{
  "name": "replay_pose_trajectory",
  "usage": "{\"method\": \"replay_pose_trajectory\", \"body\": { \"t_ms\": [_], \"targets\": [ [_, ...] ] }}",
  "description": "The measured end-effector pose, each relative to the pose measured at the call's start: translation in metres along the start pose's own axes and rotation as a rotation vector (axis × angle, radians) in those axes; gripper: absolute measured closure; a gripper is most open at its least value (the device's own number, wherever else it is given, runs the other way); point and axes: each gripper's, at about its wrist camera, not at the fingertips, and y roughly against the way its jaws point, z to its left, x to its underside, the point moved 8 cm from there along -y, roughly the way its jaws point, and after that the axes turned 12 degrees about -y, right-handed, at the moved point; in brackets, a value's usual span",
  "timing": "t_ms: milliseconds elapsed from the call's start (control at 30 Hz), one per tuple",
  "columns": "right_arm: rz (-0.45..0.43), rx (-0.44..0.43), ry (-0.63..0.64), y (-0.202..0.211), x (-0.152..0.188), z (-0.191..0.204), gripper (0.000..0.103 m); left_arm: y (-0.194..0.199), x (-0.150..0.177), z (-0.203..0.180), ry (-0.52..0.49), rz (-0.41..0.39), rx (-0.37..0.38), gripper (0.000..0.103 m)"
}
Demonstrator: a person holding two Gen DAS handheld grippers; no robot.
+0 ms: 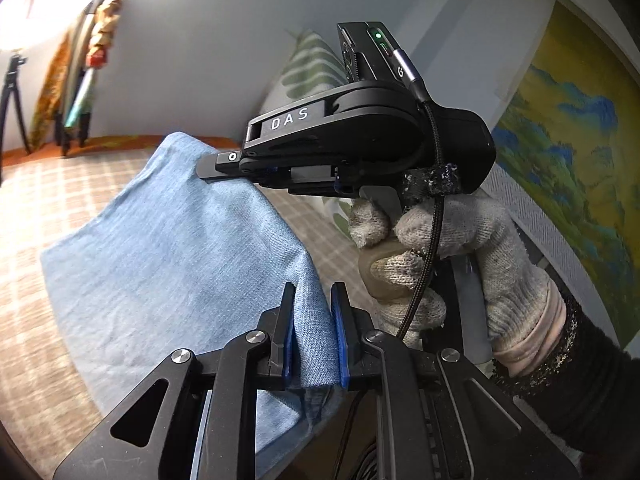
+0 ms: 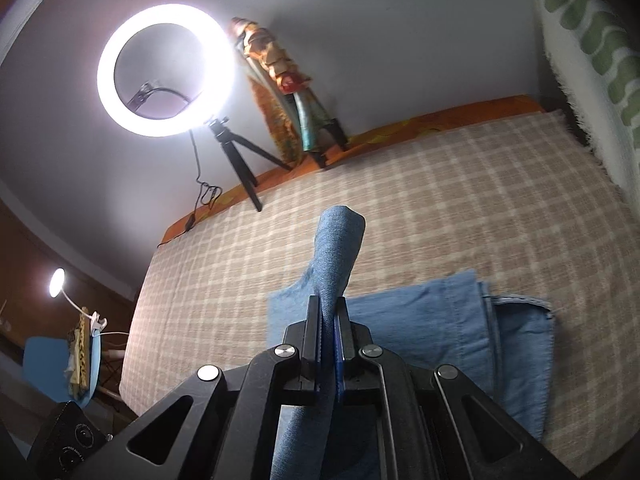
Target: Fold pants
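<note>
The light blue denim pants (image 1: 168, 248) hang lifted over a checked bedspread (image 1: 80, 184). My left gripper (image 1: 314, 300) is shut on a thick fold of the pants' edge. In the same view the right gripper (image 1: 208, 166) is seen from the side, held by a gloved hand (image 1: 460, 248), its tips pinching the cloth's upper corner. In the right wrist view my right gripper (image 2: 329, 308) is shut on a strip of denim that sticks up past the fingers. Below it the rest of the pants (image 2: 448, 332) lies folded on the bedspread (image 2: 440, 200).
A lit ring light (image 2: 166, 70) on a small tripod (image 2: 244, 160) stands at the bed's far edge beside a wrapped bundle (image 2: 280, 80). A green-patterned pillow (image 2: 592, 60) lies at the right. A painting (image 1: 568, 152) hangs on the wall. A blue chair (image 2: 60, 364) stands left.
</note>
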Motion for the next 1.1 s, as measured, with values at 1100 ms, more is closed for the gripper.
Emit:
{"method": "replay_pose_trajectory", "body": {
  "t_ms": [1100],
  "targets": [
    [0.047, 0.144, -0.09, -0.018, 0.0, -0.143, 0.101, -0.094, 0.022, -0.003, -0.04, 0.194, 0.104, 0.089]
  ]
}}
